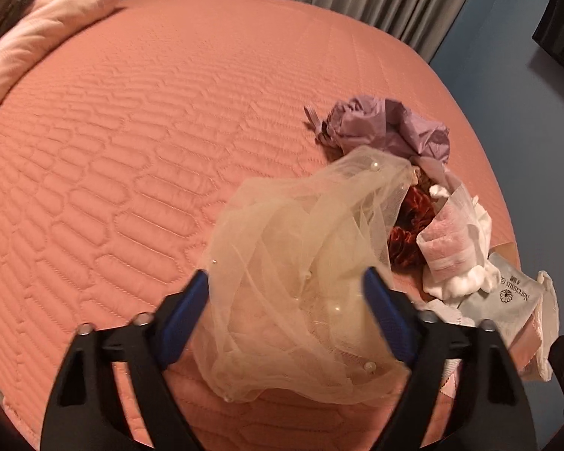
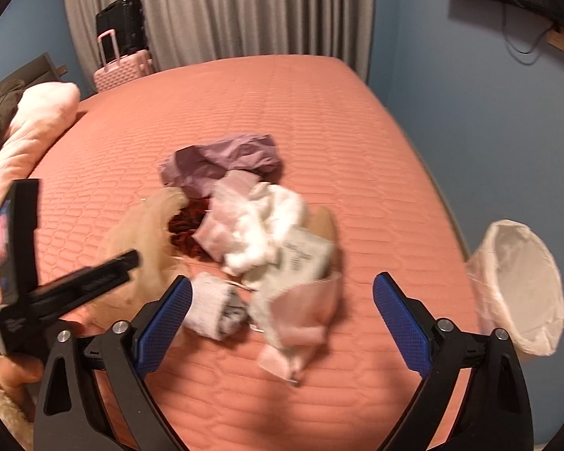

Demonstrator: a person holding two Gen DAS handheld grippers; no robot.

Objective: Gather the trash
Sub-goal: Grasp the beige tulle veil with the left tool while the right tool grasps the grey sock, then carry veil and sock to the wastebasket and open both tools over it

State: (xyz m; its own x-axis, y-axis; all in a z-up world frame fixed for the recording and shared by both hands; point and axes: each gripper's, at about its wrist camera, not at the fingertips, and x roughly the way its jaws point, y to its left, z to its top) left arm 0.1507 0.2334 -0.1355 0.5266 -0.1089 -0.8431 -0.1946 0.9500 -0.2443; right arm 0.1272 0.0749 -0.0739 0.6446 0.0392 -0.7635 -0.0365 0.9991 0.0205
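Trash pile [image 2: 252, 233] sits mid-bed [image 1: 131, 131], bin [image 2: 522, 285] beside the bed. Left claw [image 1: 285, 293] spread around cream tulle [image 1: 300, 270], not pinching. Right claw [image 2: 282, 300] released over wrappers.

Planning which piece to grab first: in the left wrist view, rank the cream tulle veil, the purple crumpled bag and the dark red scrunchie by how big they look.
1. Cream tulle veil, largest, though it lies nearest the camera, which inflates it.
2. Purple crumpled bag.
3. Dark red scrunchie, smallest, partly hidden.
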